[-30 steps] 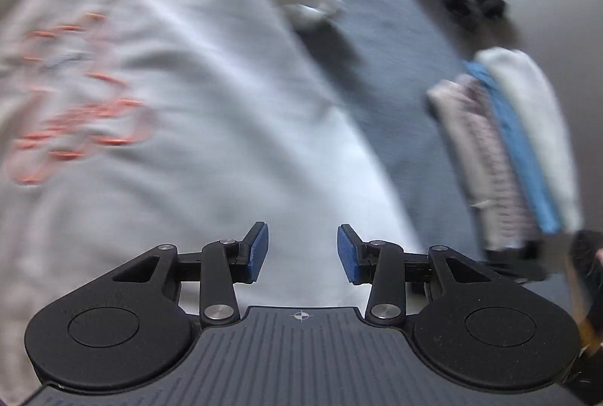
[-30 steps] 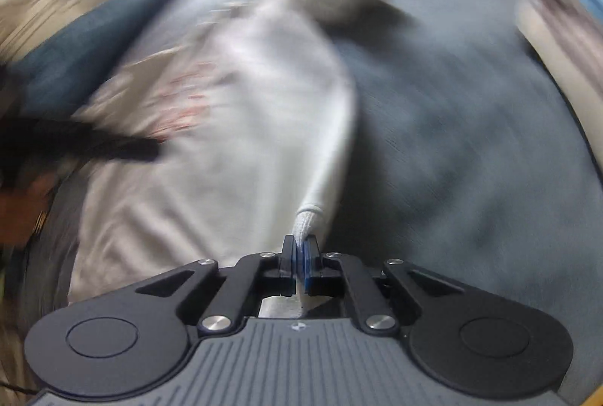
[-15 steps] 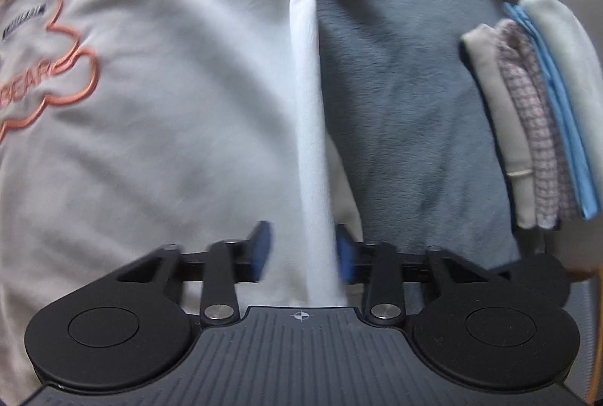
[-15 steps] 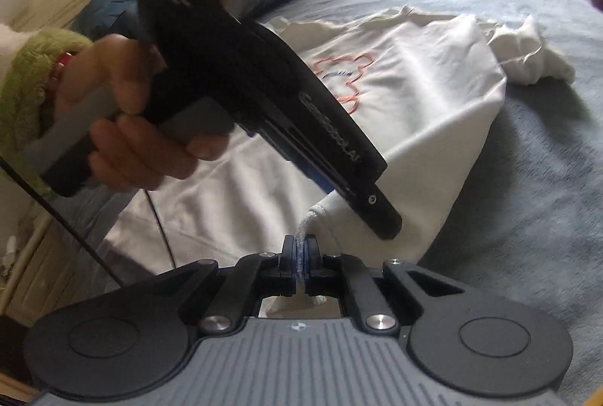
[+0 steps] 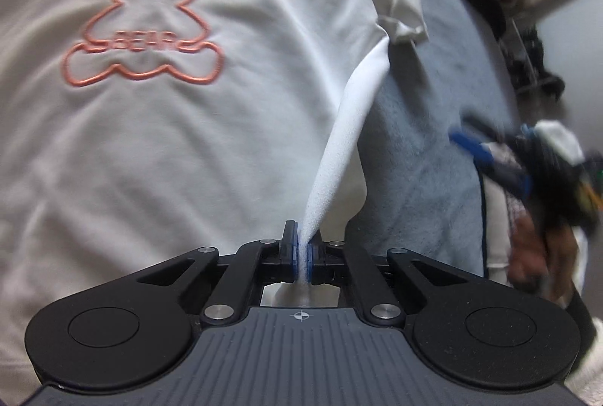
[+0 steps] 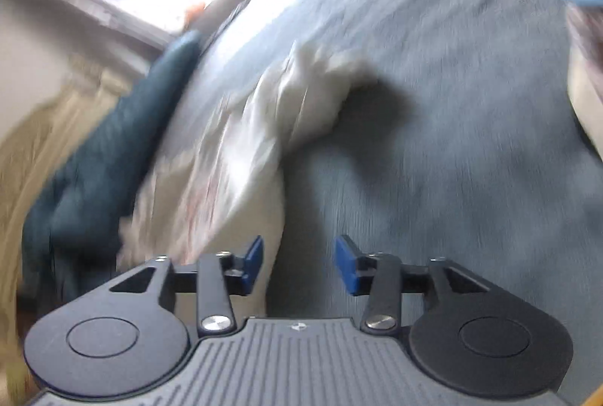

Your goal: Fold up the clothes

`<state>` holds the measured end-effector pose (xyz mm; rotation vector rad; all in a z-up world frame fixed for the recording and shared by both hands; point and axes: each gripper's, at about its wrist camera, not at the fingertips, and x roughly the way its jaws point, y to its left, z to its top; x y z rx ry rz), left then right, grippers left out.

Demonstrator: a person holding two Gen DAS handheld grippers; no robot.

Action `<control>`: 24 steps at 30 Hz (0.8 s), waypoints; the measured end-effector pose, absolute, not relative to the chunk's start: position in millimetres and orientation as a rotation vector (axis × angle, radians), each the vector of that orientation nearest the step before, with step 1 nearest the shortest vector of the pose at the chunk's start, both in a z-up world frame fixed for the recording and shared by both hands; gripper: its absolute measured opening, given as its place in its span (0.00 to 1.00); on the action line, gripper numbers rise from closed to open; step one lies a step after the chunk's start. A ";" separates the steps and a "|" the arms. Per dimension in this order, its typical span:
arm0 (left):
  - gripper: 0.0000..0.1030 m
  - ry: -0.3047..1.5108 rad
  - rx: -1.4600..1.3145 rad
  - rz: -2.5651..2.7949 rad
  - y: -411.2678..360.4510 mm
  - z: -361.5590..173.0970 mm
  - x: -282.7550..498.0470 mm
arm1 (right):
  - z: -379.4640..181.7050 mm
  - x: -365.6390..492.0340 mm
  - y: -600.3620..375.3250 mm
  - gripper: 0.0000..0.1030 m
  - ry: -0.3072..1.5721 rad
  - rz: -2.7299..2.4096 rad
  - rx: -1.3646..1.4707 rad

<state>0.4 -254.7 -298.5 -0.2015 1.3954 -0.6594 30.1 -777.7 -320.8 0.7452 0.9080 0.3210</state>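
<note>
Left wrist view showed the left gripper [image 5: 300, 255] clamped on the white T-shirt [image 5: 188, 142] hem, lifting its edge to fold, while the right gripper [image 6: 297, 264] hung unclenched, empty.

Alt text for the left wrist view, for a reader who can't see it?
The left gripper is shut on the edge of a white shirt with an orange bear outline, spread on a grey blanket.
</note>
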 end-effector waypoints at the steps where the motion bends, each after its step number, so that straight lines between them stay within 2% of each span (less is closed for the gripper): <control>1: 0.02 1.393 -0.213 -0.651 -251.5 -298.1 -0.1 | -324.2 49.2 -778.8 0.60 0.887 0.307 0.758; 2: 0.02 1.389 -0.225 -0.643 -248.5 -298.0 -0.5 | -329.2 70.3 -776.2 0.63 0.881 0.313 0.760; 4: 0.02 1.388 -0.253 -0.626 -243.5 -298.6 -0.5 | -340.2 112.5 -770.8 0.76 0.872 0.325 0.768; 7: 0.02 1.389 -0.293 -0.597 -234.7 -299.6 1.0 | -369.5 163.3 -765.5 0.76 0.911 0.262 0.833; 8: 0.02 1.393 -0.303 -0.587 -230.7 -299.9 2.1 | -376.3 173.7 -766.3 0.70 0.908 0.207 0.858; 10: 0.02 1.412 -0.333 -0.560 -226.2 -303.4 2.1 | -379.1 189.5 -767.6 0.28 0.885 0.132 0.874; 12: 0.02 1.433 -0.354 -0.546 -224.3 -307.2 1.2 | -363.4 201.8 -768.7 0.17 0.841 0.108 0.825; 17: 0.02 1.444 -0.356 -0.580 -235.9 -312.5 1.6 | -271.2 240.4 -788.4 0.15 0.636 0.142 0.580; 19: 0.02 1.430 -0.360 -0.616 -249.9 -312.8 4.6 | -245.2 262.9 -794.4 0.15 0.609 0.153 0.492; 22: 0.02 1.432 -0.324 -0.690 -281.5 -317.0 5.1 | -225.0 290.5 -780.8 0.15 0.623 0.179 0.274; 24: 0.02 1.446 -0.286 -0.739 -302.7 -322.0 1.6 | -232.1 308.9 -762.7 0.16 0.673 0.171 0.145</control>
